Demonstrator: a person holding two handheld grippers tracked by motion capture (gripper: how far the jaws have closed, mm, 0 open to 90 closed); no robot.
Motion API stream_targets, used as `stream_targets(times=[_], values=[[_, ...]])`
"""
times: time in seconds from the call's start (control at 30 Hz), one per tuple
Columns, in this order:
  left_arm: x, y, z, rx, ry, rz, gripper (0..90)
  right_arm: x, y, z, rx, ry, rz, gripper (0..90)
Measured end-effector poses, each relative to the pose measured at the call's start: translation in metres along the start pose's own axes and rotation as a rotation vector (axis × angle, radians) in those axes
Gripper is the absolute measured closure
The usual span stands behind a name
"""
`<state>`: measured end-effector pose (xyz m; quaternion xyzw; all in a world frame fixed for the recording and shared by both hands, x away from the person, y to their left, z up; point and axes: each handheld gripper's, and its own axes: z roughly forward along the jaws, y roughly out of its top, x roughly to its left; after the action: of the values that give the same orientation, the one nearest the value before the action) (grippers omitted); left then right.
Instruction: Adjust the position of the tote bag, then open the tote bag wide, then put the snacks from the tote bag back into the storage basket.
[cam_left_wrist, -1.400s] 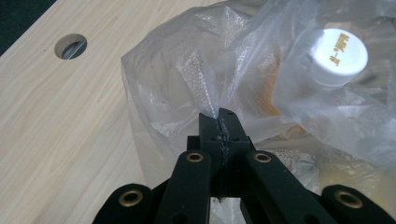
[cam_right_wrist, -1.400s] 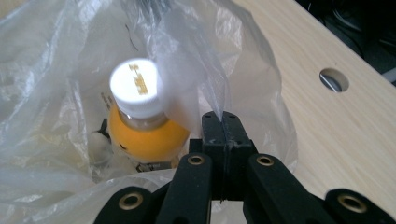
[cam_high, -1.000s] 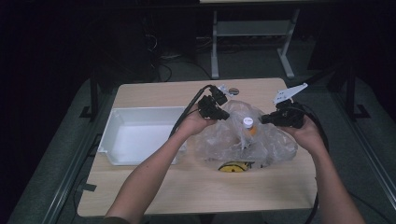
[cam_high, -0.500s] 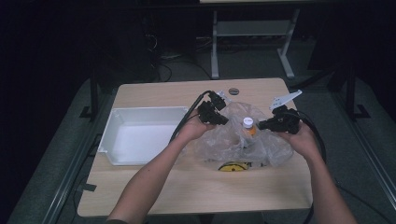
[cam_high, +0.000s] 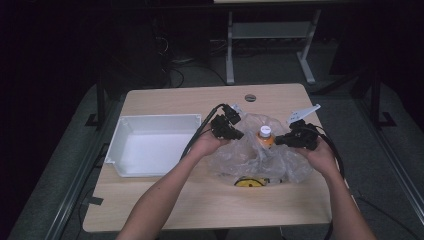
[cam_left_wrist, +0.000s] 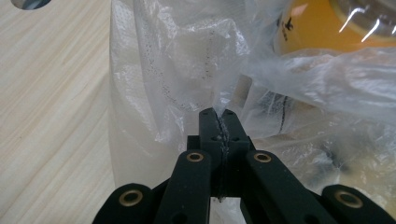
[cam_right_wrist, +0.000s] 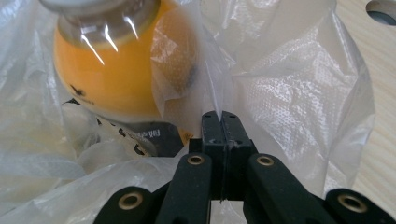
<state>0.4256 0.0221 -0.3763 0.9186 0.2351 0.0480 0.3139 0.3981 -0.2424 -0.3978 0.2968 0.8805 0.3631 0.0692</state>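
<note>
A fold of the clear plastic bag (cam_left_wrist: 187, 84) is pinched tight in the closed jaws of the left gripper (cam_left_wrist: 218, 114); the opposite edge is clamped by the right gripper (cam_right_wrist: 220, 114); an orange bottle (cam_right_wrist: 112, 74) is seen inside, the bag resting on the wooden table (cam_high: 200, 200) beside a white tray (cam_high: 150, 122).

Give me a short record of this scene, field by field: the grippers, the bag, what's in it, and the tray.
left gripper: shut on bag's edge
right gripper: shut on bag's edge
bag: clear plastic, on table, held at two sides
bottle: orange, white cap, upright inside bag
tray: white, left of bag, nothing in it
</note>
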Motion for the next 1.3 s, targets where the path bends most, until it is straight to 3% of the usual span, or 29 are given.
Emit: stream_targets(times=[0.17,0.43,0.73,0.83,1.13,1.3], values=[[-0.001,-0.004,0.007,0.011,-0.003,-0.018,90.0,0.001,-0.005,0.006,0.008,0.001,0.013,89.4],[-0.002,-0.007,0.016,0.034,-0.002,-0.011,90.0,-0.001,-0.014,0.016,0.033,0.008,0.032,89.4],[-0.001,-0.008,0.015,0.031,-0.008,-0.013,90.0,-0.002,-0.015,0.016,0.027,0.008,0.046,89.4],[-0.001,-0.010,0.016,0.038,-0.009,-0.015,90.0,0.000,-0.014,0.016,0.030,0.006,0.023,89.5],[-0.002,-0.012,0.019,0.048,-0.019,-0.024,90.0,0.002,-0.013,0.016,0.041,0.009,0.028,89.4],[0.000,-0.012,0.010,0.025,-0.013,-0.041,84.8,0.003,-0.013,0.015,0.041,0.005,0.026,89.4]])
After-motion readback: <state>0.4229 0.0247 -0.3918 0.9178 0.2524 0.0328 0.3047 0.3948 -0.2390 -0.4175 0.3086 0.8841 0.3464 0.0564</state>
